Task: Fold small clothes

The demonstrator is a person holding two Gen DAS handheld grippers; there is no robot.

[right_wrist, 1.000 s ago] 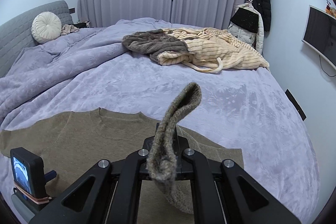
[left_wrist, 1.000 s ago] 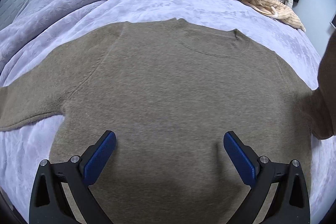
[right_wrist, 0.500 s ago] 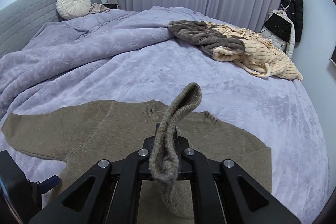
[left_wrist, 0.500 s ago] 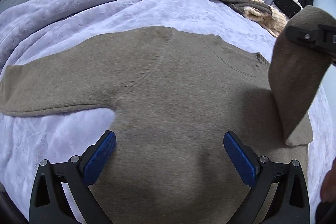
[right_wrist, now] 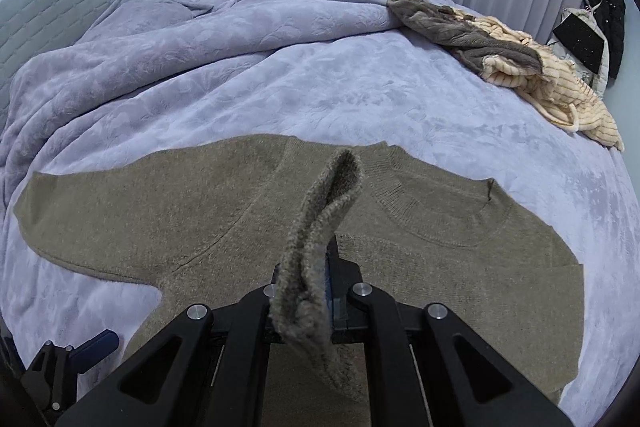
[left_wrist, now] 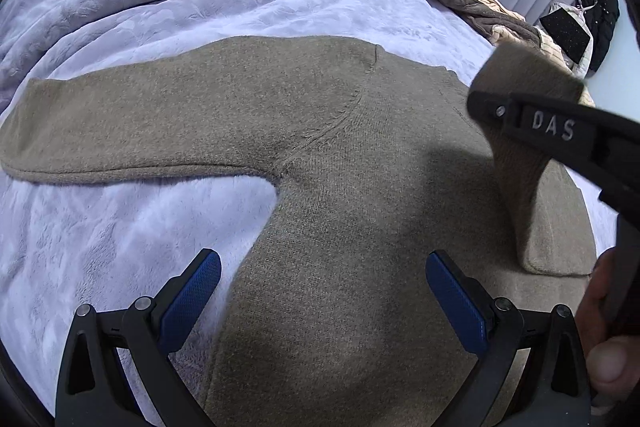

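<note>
One sleeve [right_wrist: 320, 227] of the sweater [right_wrist: 440, 267] is being gripped by the right tool [right_wrist: 320, 291], whose jaws are closed on the cuff so that the knit stands up between them and hangs down in front of them. The sweater itself is lying flat on the bed [right_wrist: 280, 87], spread directly ahead of and beneath both tools, with the neckline [right_wrist: 432, 211] just beyond the raised cuff. In the left wrist view the right tool [left_wrist: 500, 111] is seen off to the right and above the sweater body [left_wrist: 360, 227], with the sleeve [left_wrist: 520, 167] draped down from it onto the fabric. The first fold is judged to be in hand: the right sleeve is being carried inward across the chest.

The left tool [left_wrist: 324, 291] is being held open and empty, low over the lower body of the sweater, its blue pads [left_wrist: 192, 299] well apart. The other sleeve [left_wrist: 140, 131] is lying stretched out flat, ahead and to the left of that tool, not yet folded.

The next move is judged to call for the held cuff to be lowered flat across the chest and released without bunching; then the outstretched sleeve would need to be taken by its cuff and folded inward likewise. A pile of other clothes [right_wrist: 520, 67] is lying far ahead to the right.
</note>
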